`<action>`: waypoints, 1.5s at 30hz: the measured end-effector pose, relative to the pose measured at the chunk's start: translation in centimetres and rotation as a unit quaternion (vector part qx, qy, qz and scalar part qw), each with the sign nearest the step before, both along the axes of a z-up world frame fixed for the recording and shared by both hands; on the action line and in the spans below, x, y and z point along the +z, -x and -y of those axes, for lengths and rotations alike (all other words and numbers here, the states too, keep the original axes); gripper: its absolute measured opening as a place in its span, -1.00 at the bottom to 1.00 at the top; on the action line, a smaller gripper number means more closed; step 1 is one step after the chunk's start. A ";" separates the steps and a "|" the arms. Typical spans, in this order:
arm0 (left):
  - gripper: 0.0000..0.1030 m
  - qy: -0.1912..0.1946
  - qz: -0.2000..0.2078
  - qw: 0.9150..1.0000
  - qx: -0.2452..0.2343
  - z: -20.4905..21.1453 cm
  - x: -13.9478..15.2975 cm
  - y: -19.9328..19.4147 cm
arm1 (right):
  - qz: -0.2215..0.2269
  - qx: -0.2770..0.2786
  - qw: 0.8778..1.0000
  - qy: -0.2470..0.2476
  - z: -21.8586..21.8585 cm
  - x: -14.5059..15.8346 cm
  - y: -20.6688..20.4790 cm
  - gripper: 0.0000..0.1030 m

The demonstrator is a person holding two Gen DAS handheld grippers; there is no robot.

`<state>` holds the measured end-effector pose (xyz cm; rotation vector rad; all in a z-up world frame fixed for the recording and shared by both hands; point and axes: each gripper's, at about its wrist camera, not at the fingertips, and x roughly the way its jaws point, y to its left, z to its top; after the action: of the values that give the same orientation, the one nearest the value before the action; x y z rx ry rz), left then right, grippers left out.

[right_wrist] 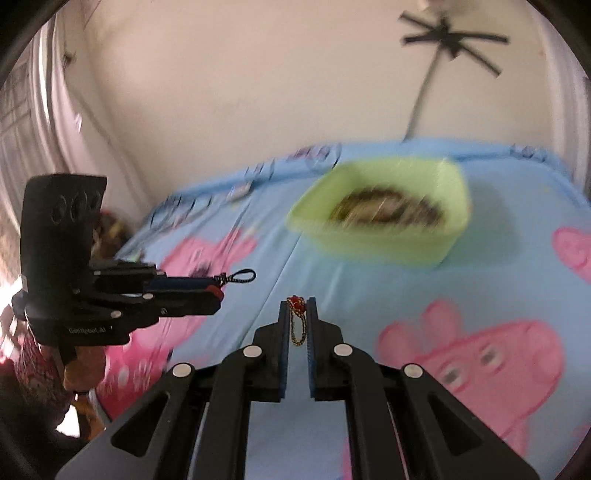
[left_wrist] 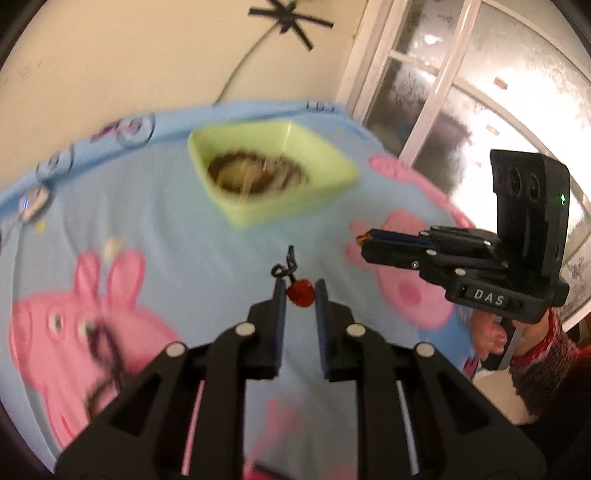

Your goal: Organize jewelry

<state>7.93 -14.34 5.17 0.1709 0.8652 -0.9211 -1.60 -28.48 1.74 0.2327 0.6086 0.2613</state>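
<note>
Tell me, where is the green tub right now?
The green tub sits on the blue cartoon sheet near its far edge by the wall, beyond both grippers; it is centre in the left wrist view, right of centre in the right.

wall (right_wrist: 240, 92): cream, black tape star (left_wrist: 291, 18) | window (left_wrist: 461, 92): frosted, white frame, bright | bedsheet (left_wrist: 166, 229): blue, pink pigs

Green tray (left_wrist: 325, 155), blue pig-print cloth (left_wrist: 177, 236)
</note>
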 end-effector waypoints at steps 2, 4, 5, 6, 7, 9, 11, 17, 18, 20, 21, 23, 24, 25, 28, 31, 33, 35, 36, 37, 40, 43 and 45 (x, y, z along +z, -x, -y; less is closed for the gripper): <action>-0.72 0.005 0.000 1.000 -0.003 1.7 1.0 -1.9 | 0.017 -0.015 1.000 -0.005 1.4 1.0 -0.9 -1.00; -0.71 0.010 -0.005 1.000 -0.006 3.2 1.6 -3.4 | 0.026 -0.027 0.999 -0.013 2.9 1.7 -2.0 -1.00; -0.71 0.012 -0.008 1.000 -0.006 4.0 1.8 -4.4 | 0.027 -0.033 0.999 -0.017 3.5 2.1 -2.6 -1.00; -0.71 0.012 -0.010 1.000 -0.006 4.6 1.9 -5.1 | 0.027 -0.037 0.999 -0.021 4.0 2.3 -3.1 -1.00; -0.72 0.011 -0.014 1.000 -0.006 5.3 1.8 -5.7 | 0.025 -0.042 0.998 -0.024 4.5 2.3 -4.0 -1.00; -0.71 0.008 -0.026 1.000 -0.005 6.9 1.5 -7.4 | 0.019 -0.052 0.998 -0.034 5.4 2.0 -5.6 -1.00; -0.58 0.000 -0.048 0.999 -0.004 7.9 0.6 -8.7 | 0.016 -0.059 0.997 -0.043 6.6 1.5 -6.6 -1.00; -0.53 0.006 -0.079 0.997 0.019 7.4 0.3 -10.1 | 0.039 -0.102 0.990 -0.085 8.7 1.5 -6.1 -0.54; -0.53 0.019 -0.077 0.997 0.023 6.4 1.0 -9.9 | 0.044 -0.105 0.990 -0.087 8.8 1.6 -5.7 -0.54; -0.53 0.049 -0.061 0.996 0.032 3.7 2.5 -9.0 | 0.057 -0.100 0.988 -0.107 8.5 1.9 -4.2 -0.54; -0.53 0.059 -0.054 0.996 0.036 2.3 3.0 -8.7 | 0.062 -0.093 0.987 -0.117 8.1 2.0 -3.5 -0.54; -0.53 0.077 -0.043 0.995 0.052 -1.0 3.7 -7.8 | 0.069 -0.077 0.986 -0.133 7.4 2.0 -2.6 -0.54; -0.53 0.084 -0.036 0.993 0.072 -3.9 3.7 -7.1 | 0.068 -0.062 0.985 -0.147 6.8 1.8 -2.0 -0.54; -0.53 0.084 -0.032 0.992 0.086 -5.4 3.7 -6.8 | 0.063 -0.046 0.984 -0.159 6.2 1.6 -1.9 -0.54; -0.53 0.059 -0.018 0.985 0.164 -12.2 2.2 -5.5 | 0.021 0.016 0.982 -0.185 3.3 0.0 -2.0 -0.54; -0.53 0.033 -0.032 0.974 0.223 -16.8 0.0 -4.7 | -0.028 0.051 0.988 -0.146 -0.8 -1.7 -3.1 -0.54; -0.53 0.027 -0.049 0.968 0.246 -19.2 -1.5 -4.2 | -0.061 0.071 0.990 -0.107 -3.8 -2.7 -4.0 -0.54; -0.53 0.024 -0.056 0.965 0.256 -20.3 -2.5 -3.4 | -0.081 0.093 0.988 -0.096 -5.9 -3.3 -4.9 -0.64; -0.53 0.023 -0.058 0.965 0.255 -20.6 -3.0 -2.9 | -0.090 0.105 0.987 -0.087 -7.1 -3.5 -5.4 -0.72; -0.53 0.021 -0.057 0.967 0.249 -20.5 -3.4 -2.4 | -0.094 0.112 0.986 -0.076 -8.2 -3.4 -5.8 -0.75; -0.53 0.009 -0.051 0.971 0.233 -19.8 -4.2 -1.8 | -0.096 0.134 0.985 -0.056 -11.3 -3.1 -7.1 -0.77; -0.35 -0.004 -0.057 0.973 0.223 -18.4 -5.4 -2.2 | -0.098 0.150 0.983 -0.032 -14.4 -2.9 -8.6 -0.79; -0.34 -0.024 -0.047 0.974 0.222 -17.4 -6.2 -2.5 | -0.106 0.152 0.983 -0.011 -16.0 -3.4 -9.5 -1.00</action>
<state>10.44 3.08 -1.03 -0.0271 0.9636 -0.4920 7.92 -12.53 -1.62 0.1892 0.8538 0.5424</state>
